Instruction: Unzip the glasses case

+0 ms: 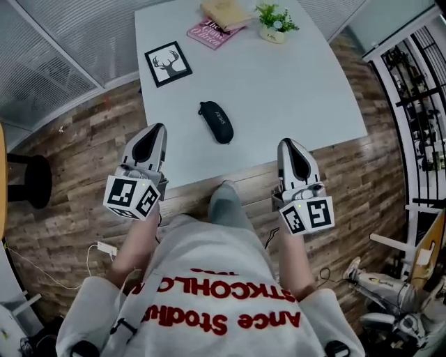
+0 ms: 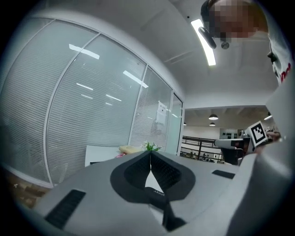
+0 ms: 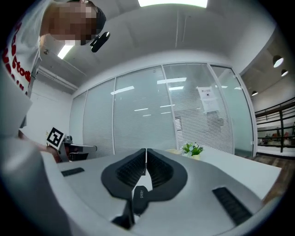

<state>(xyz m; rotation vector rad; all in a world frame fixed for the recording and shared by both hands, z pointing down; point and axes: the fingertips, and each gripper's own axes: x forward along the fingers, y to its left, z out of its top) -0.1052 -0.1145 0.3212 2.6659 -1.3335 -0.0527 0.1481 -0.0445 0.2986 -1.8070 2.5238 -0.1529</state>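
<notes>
In the head view a black zipped glasses case (image 1: 216, 122) lies on the white table (image 1: 293, 90), near its front edge and between my two grippers. My left gripper (image 1: 159, 128) hovers at the table's front left, its tips together with nothing between them. My right gripper (image 1: 289, 143) is at the front right, also shut and empty. Neither touches the case. In the left gripper view the jaws meet at the left gripper (image 2: 150, 153), with the case (image 2: 158, 193) showing through the gap below. The right gripper (image 3: 145, 150) frames the case (image 3: 140, 195) the same way.
At the table's far side lie a framed deer picture (image 1: 168, 63), a pink book (image 1: 211, 33), a tan book (image 1: 226, 12) and a small potted plant (image 1: 275, 22). A black stool (image 1: 28, 180) stands on the wooden floor at left. Glass walls with blinds surround the room.
</notes>
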